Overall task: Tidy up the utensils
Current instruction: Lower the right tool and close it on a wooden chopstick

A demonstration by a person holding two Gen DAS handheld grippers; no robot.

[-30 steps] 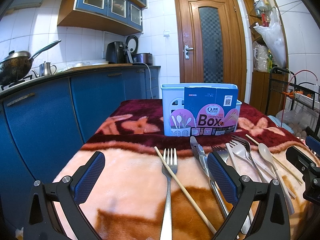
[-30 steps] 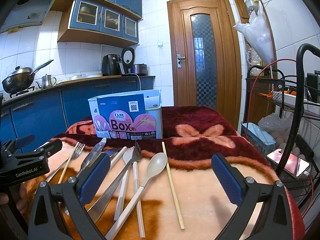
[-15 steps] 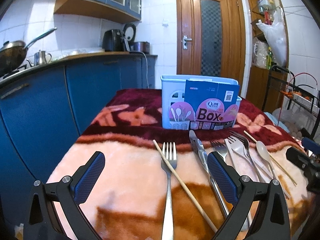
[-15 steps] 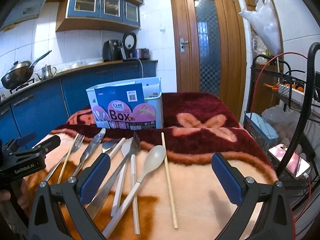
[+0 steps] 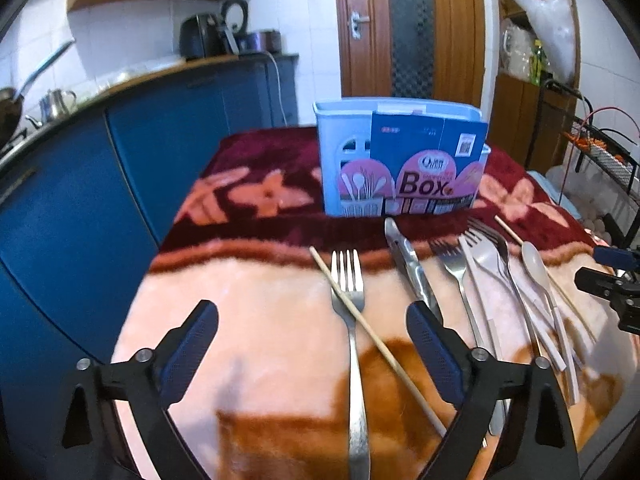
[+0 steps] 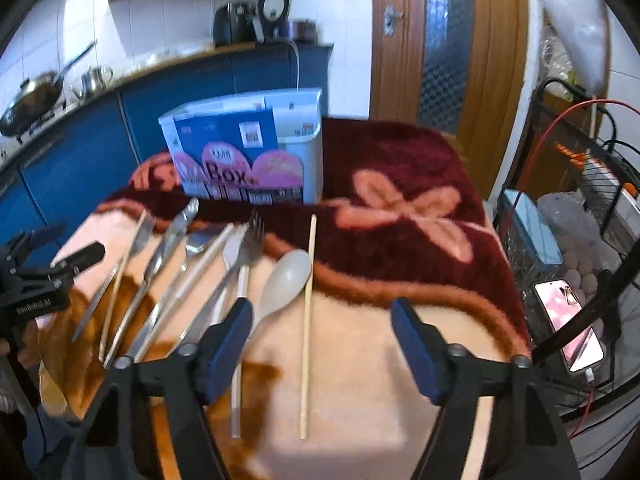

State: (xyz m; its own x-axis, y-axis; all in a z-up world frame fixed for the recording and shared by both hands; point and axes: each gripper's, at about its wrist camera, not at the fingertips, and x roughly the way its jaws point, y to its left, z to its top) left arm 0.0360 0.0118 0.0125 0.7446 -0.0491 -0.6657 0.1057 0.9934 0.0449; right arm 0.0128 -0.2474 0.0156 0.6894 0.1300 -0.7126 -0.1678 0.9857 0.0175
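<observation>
Several utensils lie on a blanket-covered table. In the left wrist view a steel fork (image 5: 352,320) and a wooden chopstick (image 5: 372,336) lie between the jaws of my open, empty left gripper (image 5: 312,344), with tongs (image 5: 408,264) to the right. In the right wrist view my open, empty right gripper (image 6: 322,340) hovers over a second chopstick (image 6: 307,320), beside a pale spoon (image 6: 286,280) and forks (image 6: 244,252). A light blue utensil holder (image 5: 348,152) labelled "Box" stands behind; it also shows in the right wrist view (image 6: 308,152).
Blue kitchen cabinets (image 5: 100,184) run along the left. A wire rack (image 6: 592,184) with a phone (image 6: 568,320) stands right of the table. A wooden door (image 5: 408,28) is behind. The left gripper shows at the right view's left edge (image 6: 36,276).
Both grippers have tilted down and moved lower toward the utensils. The right gripper's jaws have narrowed a little. The utensils have not moved.
</observation>
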